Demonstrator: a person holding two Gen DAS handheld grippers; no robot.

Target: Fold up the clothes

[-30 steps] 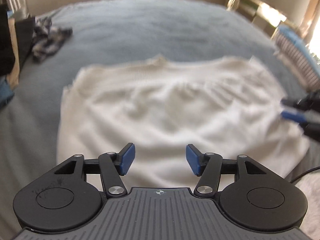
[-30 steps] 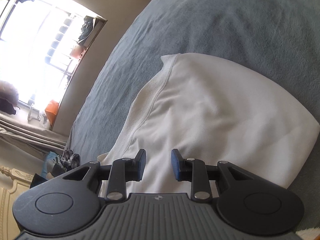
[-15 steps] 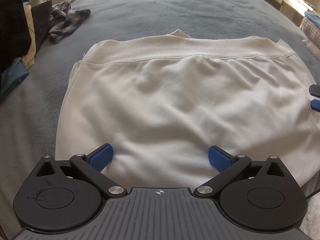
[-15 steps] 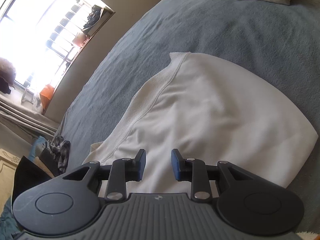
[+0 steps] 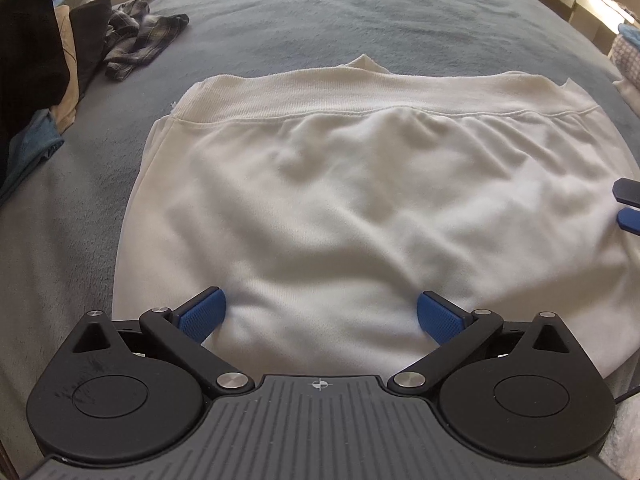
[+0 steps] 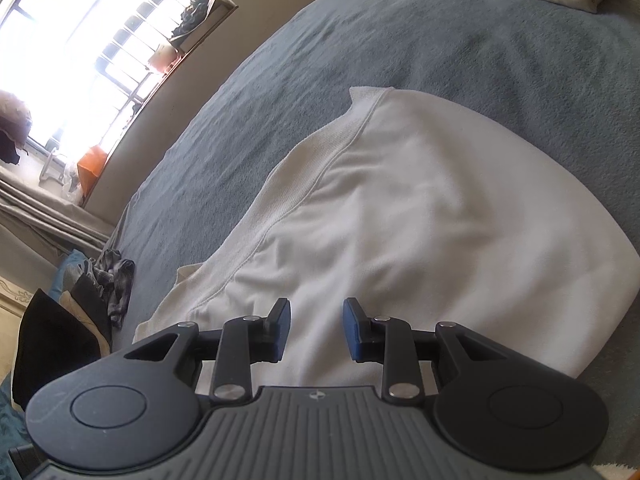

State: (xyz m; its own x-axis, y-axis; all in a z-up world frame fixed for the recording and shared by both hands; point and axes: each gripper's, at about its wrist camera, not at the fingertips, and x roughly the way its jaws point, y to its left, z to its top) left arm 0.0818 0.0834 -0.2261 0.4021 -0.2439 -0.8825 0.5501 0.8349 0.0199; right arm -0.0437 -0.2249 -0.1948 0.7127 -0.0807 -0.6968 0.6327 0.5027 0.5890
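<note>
A cream sweatshirt [image 5: 360,208] is seen spread flat on a grey-blue bed [image 5: 320,12].

At the upper left of the left wrist frame a pile of dark clothes [image 5: 44,68] is seen. The left tongs [image 5: 322,314] are spread wide, empty, over the sweatshirt's near edge. The right tongs [image 6: 316,328] are parted narrowly with nothing gripped, over the garment's lower middle.

Blue-grey blanket [image 5: 360,12]; bright barred window [image 6: 80,52].
</note>
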